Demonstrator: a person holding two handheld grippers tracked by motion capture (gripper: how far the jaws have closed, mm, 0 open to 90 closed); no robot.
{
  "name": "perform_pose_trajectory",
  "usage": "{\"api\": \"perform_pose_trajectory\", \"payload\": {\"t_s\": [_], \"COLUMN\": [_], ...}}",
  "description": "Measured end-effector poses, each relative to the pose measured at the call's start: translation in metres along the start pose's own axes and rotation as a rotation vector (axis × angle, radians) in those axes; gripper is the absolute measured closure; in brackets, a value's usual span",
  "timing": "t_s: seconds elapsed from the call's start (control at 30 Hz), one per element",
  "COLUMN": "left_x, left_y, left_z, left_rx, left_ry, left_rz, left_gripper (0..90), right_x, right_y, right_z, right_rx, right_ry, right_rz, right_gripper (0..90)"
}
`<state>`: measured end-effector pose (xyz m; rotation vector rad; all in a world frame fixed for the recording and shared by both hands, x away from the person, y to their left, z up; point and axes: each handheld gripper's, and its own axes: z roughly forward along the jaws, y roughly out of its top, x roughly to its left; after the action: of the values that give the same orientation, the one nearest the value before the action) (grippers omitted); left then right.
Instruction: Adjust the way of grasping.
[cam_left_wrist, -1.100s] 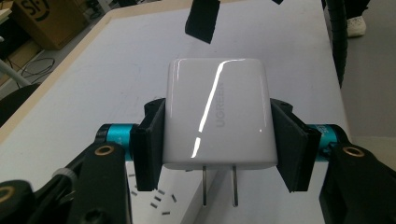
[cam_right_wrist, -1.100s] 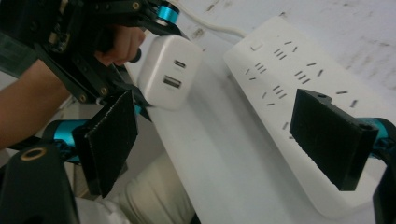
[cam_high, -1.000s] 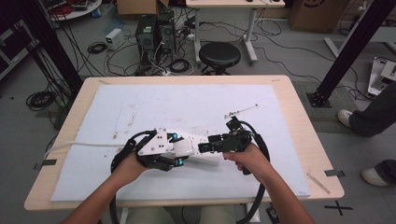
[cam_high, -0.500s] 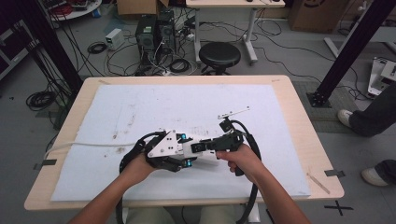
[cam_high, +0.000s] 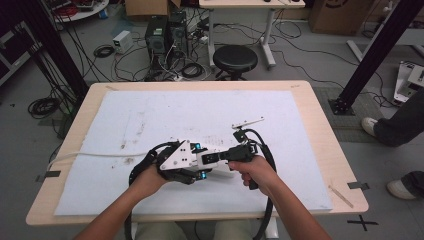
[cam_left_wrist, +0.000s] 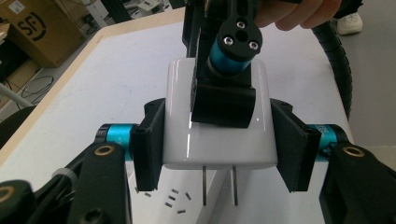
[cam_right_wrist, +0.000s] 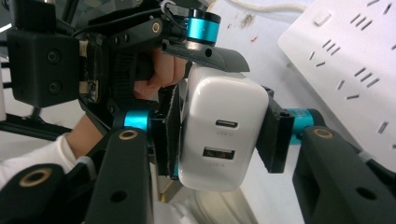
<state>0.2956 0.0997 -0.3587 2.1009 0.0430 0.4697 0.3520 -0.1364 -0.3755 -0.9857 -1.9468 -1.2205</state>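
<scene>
Now held by both: charger (cam_left_wrist: 217, 135) gripped in left gripper (cam_left_wrist: 217, 144) and right gripper (cam_right_wrist: 219, 135).
Prongs pointing down, just above power strip (cam_right_wrist: 345, 65) slots.

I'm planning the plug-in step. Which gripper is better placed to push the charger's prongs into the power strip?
Probably left: the left gripper clamps the charger with prongs just above the power strip; the right gripper grips its port end.

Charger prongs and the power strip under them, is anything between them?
In the left gripper view, nothing: the charger's two prongs hang just above the strip, bare gap, not yet inserted.
</scene>
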Motion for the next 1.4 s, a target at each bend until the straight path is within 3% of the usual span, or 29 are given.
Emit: {"api": "perform_pose_trajectory", "payload": {"t_s": [0.1, 0.2, 0.37, 0.7, 0.93, 1.2, 1.4], "left_x": [0.001, 0.004, 0.008, 0.018, 0.022, 0.021, 0.022], "left_y": [-0.001, -0.005, -0.017, -0.038, -0.050, -0.062, -0.069], "left_z": [0.001, 0.000, -0.007, -0.026, -0.041, -0.058, -0.065], "left_rx": [-0.006, -0.002, -0.008, -0.049, -0.047, -0.051, -0.061], "left_ry": [-0.007, 0.001, 0.006, 0.071, 0.129, 0.198, 0.215], "left_rz": [-0.033, -0.097, -0.167, -0.302, -0.345, -0.389, -0.421], "left_gripper": [41.8, 26.3, 24.2, 23.4, 23.4, 23.5, 23.5], "right_x": [-0.002, -0.003, -0.008, -0.014, -0.017, -0.011, -0.009], "right_y": [0.000, -0.001, -0.007, -0.019, -0.029, -0.036, -0.044], "right_z": [-0.001, -0.003, -0.016, -0.046, -0.066, -0.081, -0.093], "right_rx": [-0.012, -0.021, -0.078, -0.170, -0.210, -0.231, -0.258], "right_ry": [0.008, -0.034, -0.044, -0.116, -0.187, -0.313, -0.391], "right_rz": [0.004, -0.008, -0.001, -0.025, -0.063, -0.169, -0.220], "right_gripper": [61.1, 62.4, 62.9, 63.1, 63.1, 63.1, 63.1]}}
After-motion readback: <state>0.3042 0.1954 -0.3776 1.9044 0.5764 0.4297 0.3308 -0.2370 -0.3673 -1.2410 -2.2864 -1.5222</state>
